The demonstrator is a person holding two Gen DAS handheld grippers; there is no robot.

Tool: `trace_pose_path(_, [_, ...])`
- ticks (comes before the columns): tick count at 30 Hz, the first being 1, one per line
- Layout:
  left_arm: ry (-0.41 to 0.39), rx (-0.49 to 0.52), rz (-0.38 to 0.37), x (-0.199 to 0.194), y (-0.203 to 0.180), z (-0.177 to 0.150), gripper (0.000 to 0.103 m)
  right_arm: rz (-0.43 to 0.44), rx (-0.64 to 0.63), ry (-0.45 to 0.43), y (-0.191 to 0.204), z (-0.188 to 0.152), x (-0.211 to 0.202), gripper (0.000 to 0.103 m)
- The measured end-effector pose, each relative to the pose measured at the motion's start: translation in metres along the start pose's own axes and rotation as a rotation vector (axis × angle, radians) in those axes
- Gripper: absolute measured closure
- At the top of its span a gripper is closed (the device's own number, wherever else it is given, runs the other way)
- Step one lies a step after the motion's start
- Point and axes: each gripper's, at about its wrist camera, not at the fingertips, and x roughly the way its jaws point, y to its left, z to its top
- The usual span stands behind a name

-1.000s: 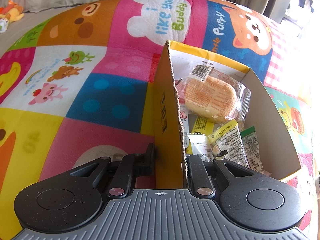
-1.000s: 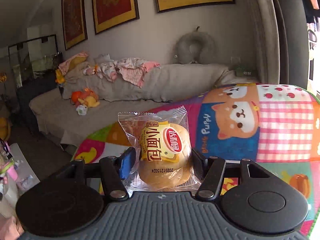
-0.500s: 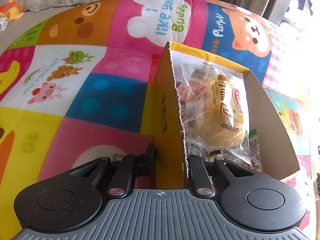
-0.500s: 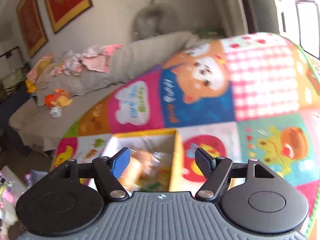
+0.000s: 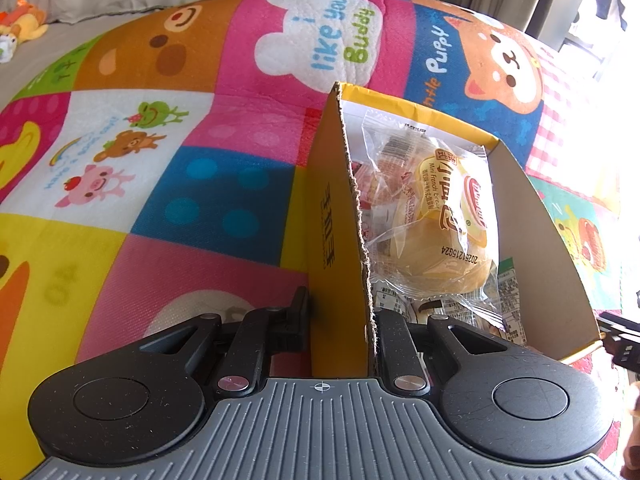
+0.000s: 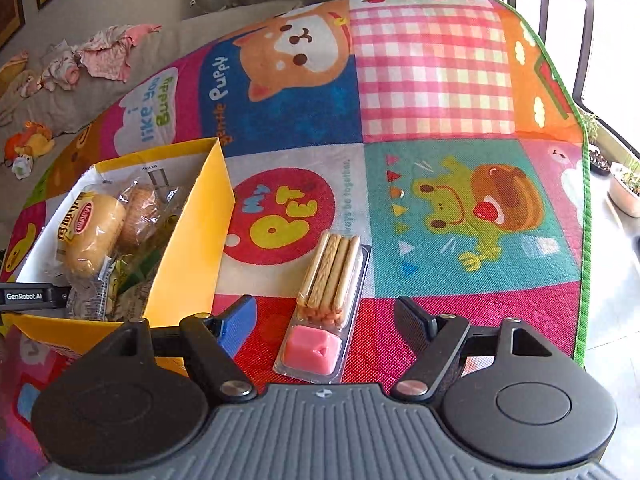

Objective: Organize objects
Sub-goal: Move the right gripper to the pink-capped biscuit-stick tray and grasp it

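A yellow cardboard box (image 5: 334,216) stands on the play mat and holds several snack packs. A wrapped bun (image 5: 444,224) lies on top of them; it also shows in the right wrist view (image 6: 90,232). My left gripper (image 5: 340,316) is shut on the box's near wall. My right gripper (image 6: 326,316) is open and empty, low over the mat, with a clear pack of biscuit sticks and pink dip (image 6: 328,296) lying between its fingers. The box (image 6: 192,248) stands just left of that pack.
The colourful play mat (image 6: 432,80) covers the surface; its green edge (image 6: 586,208) drops off at the right. A grey sofa with clothes and soft toys (image 6: 28,144) lies beyond. Plant pots (image 6: 624,188) stand on the floor at far right.
My right gripper let go of the wrapped bun, which now lies in the box. It then swung right and down over the biscuit stick pack. The left gripper has not moved.
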Motion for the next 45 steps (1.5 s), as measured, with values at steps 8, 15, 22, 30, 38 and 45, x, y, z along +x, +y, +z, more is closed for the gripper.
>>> trace_pose_path(8, [0.000, 0.000, 0.001, 0.000, 0.000, 0.000, 0.085, 0.000, 0.013, 0.070, -0.002, -0.007, 0.026, 0.050])
trace_pose_path(15, [0.000, 0.000, 0.000, 0.000, 0.000, 0.000, 0.085, 0.025, 0.005, 0.086, -0.008, -0.013, 0.013, 0.066])
trace_pose_path(22, [0.000, 0.000, 0.000, 0.000, 0.000, 0.000, 0.085, 0.024, -0.010, 0.095, -0.015, -0.036, -0.012, 0.066])
trace_pose_path(30, [-0.001, -0.001, 0.000, -0.001, 0.000, 0.000, 0.085, 0.057, -0.036, 0.101, -0.011, -0.051, -0.034, 0.066])
trace_pose_path(38, [-0.001, -0.001, -0.001, -0.001, 0.000, 0.000, 0.085, -0.001, -0.097, 0.039, -0.002, -0.035, -0.025, 0.062])
trace_pose_path(45, [-0.001, 0.000, 0.000, 0.000, 0.000, 0.000, 0.085, -0.012, -0.130, 0.022, 0.003, -0.014, 0.004, 0.036])
